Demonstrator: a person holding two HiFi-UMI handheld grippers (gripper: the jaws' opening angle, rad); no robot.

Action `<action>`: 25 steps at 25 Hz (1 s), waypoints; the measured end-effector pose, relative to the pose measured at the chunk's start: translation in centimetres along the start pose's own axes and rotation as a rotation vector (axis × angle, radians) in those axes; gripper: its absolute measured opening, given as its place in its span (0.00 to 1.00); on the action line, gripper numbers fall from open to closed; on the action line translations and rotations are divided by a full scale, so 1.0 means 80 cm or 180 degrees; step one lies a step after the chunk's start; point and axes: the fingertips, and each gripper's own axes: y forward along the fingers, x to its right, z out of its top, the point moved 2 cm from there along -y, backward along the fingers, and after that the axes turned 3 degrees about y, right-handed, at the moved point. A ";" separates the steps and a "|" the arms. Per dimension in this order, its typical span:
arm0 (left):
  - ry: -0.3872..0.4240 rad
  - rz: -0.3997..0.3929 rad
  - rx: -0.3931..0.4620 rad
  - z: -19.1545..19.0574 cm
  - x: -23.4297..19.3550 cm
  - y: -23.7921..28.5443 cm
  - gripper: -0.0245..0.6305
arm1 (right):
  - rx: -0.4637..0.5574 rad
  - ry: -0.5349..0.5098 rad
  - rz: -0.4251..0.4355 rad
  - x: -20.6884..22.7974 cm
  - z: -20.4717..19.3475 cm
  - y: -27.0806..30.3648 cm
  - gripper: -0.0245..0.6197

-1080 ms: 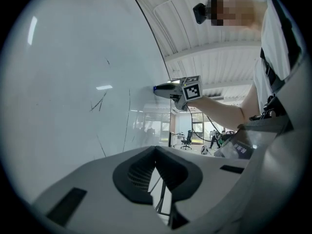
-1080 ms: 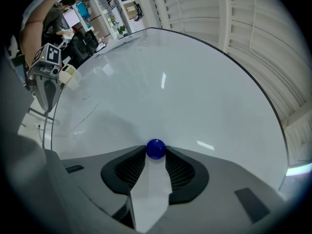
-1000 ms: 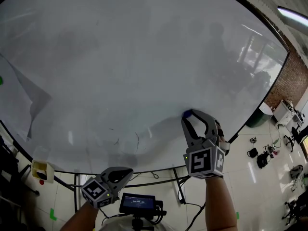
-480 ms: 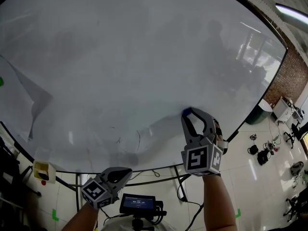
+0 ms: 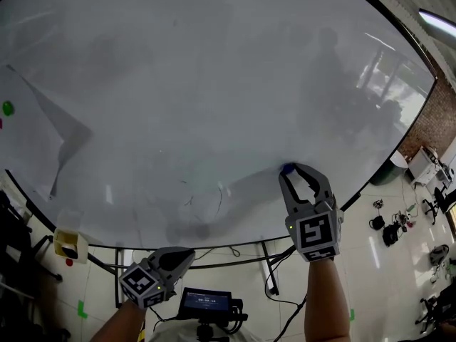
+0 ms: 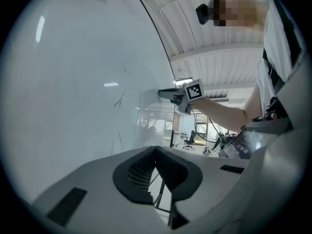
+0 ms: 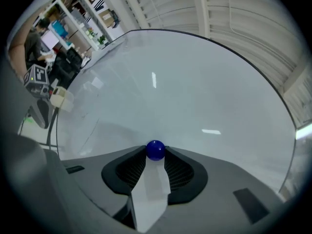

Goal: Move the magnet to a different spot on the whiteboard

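A small blue ball magnet (image 5: 288, 169) (image 7: 155, 149) sits on the lower right part of the whiteboard (image 5: 214, 84). My right gripper (image 5: 293, 169) (image 7: 155, 155) points at the board, and its jaws have just been closing. The magnet is now pinched between the two fingertips. My left gripper (image 5: 179, 256) (image 6: 155, 149) is low, under the board's bottom edge, with its tips together and nothing between them. In the left gripper view the right gripper (image 6: 165, 92) meets the board from the side.
A loose paper sheet (image 5: 43, 134) hangs on the board's left, with a green magnet (image 5: 7, 108) beside it. Faint pen marks (image 5: 206, 201) lie left of the blue magnet. A yellow box (image 5: 69, 244) sits at the bottom rail. A small screen (image 5: 204, 302) stands below.
The right gripper has rolled about its own line, so its marker cube sits more squarely, and its jaws have narrowed onto the magnet. The magnet has kept its place on the board.
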 end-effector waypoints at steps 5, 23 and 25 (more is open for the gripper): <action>-0.0060 -0.0032 -0.0013 -0.009 0.000 -0.007 0.05 | 0.0007 0.0340 0.0119 -0.014 -0.008 -0.007 0.25; -0.0214 -0.0357 -0.0147 -0.038 0.022 -0.024 0.05 | 0.0239 0.2791 0.0658 -0.070 -0.064 -0.071 0.25; -0.0225 -0.0398 -0.0141 -0.040 0.022 -0.022 0.05 | 0.0309 0.3008 0.0713 -0.079 -0.069 -0.080 0.25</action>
